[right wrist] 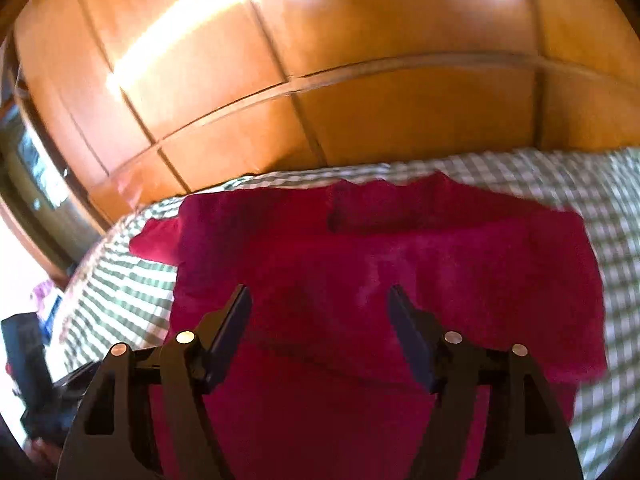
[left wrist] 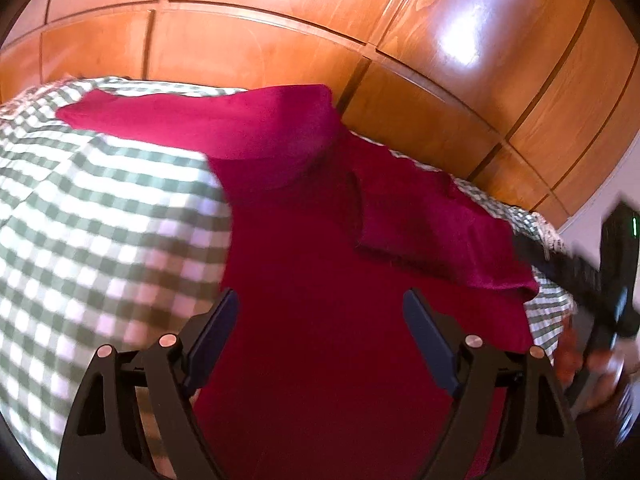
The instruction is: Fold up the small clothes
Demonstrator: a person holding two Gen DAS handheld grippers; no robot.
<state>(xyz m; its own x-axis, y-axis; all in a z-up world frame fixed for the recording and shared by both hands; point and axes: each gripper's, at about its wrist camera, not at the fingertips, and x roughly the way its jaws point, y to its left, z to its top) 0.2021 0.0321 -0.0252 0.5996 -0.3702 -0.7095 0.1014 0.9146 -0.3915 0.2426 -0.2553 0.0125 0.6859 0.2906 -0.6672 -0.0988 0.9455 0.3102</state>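
Ahead of me stands a glossy wooden wardrobe [left wrist: 256,52] — orange-brown panels split by dark grooves, with bright glare patches [left wrist: 464,36] on its doors. Below it lies the green-and-white checked bed cover [left wrist: 80,216]. Far left in the right wrist view I see a window [right wrist: 36,164] — blurred, daylight beyond.

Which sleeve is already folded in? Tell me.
The right-hand sleeve, doubled over the red shirt; the left-hand sleeve stretches flat across the checked cover.

Left gripper [left wrist: 320,300] and right gripper [right wrist: 320,296] both hover with jaws spread wide, holding nothing.
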